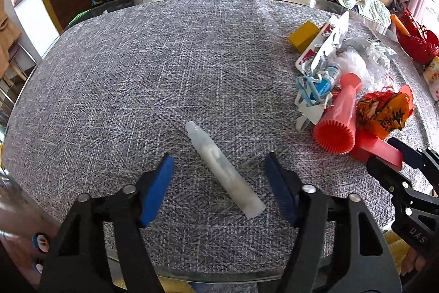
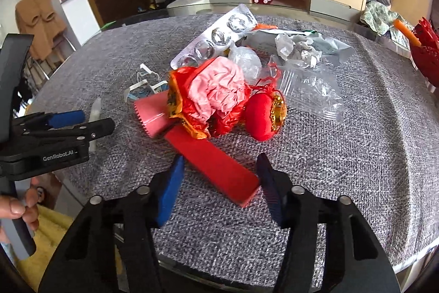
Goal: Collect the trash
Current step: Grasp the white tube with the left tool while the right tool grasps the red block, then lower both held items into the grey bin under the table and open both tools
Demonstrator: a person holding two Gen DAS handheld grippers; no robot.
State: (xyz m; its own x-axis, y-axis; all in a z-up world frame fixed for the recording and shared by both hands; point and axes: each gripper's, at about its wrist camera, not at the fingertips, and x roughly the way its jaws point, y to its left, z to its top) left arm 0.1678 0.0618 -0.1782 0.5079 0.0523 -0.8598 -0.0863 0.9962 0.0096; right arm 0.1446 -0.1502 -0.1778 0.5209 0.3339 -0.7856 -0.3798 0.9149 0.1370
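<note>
A translucent plastic tube lies slanted on the grey woven cloth between the blue pads of my left gripper. The jaws stand apart and cloth shows on both sides of the tube. A flat red bar sticks out of the trash pile toward my right gripper. Its near end sits between the pads: the right pad is at its corner, and a sliver of cloth shows beside the left pad. The right wrist view catches the left gripper from the side, over the tube.
The pile holds a ribbed red-pink funnel, a red-orange wrapper, a red lantern ornament, a blister pack, clear bags and crumpled paper. A yellow block and a red basket sit farther back. The glass table edge is near.
</note>
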